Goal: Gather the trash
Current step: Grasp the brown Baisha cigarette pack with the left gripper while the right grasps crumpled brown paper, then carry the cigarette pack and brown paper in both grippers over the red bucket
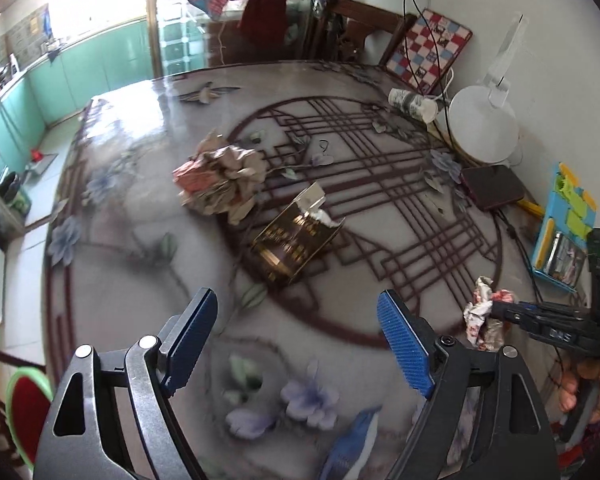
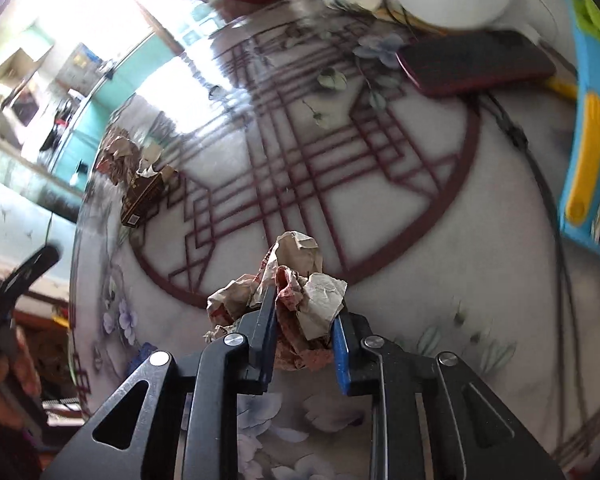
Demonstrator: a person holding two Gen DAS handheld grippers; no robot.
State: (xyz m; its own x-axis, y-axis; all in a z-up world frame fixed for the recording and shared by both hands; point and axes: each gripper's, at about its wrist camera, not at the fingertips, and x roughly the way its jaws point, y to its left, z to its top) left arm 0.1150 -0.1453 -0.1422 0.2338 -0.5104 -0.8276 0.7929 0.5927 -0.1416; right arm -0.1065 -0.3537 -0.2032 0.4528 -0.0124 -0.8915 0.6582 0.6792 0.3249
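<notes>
Table (image 1: 140,208): glossy top printed with a dark red lattice circle, pale blue flowers and a bird. Left gripper (image 1: 296,332): jaws wide apart with nothing between the blue pads, poised above the near part of the table. Right gripper (image 2: 305,322): jaws closed on a small crumpled paper wad (image 2: 300,288), beige and red-printed, which bulges out past the fingertips; in the left wrist view the same gripper (image 1: 496,312) enters from the right edge with the wad (image 1: 482,320) clamped at its tip, just above the near right part of the table. Large crumpled paper ball (image 1: 220,178): beige with red print, lying on the table at the left rim of the lattice circle, well apart from both grippers. Dark box with gold lettering (image 1: 296,236): lid flap raised, a white scrap at its opening, just right of and nearer than the large ball. Paper cup (image 1: 412,104): printed, tipped on its side at the far right of the table. White round appliance (image 1: 482,124): beside the cup, against the wall. Dark red phone (image 1: 492,186): flat on the table, nearer than the appliance. Blue and yellow plastic tray (image 1: 564,224): at the right edge. A hand (image 1: 580,388) grips the right gripper's handle at lower right.
</notes>
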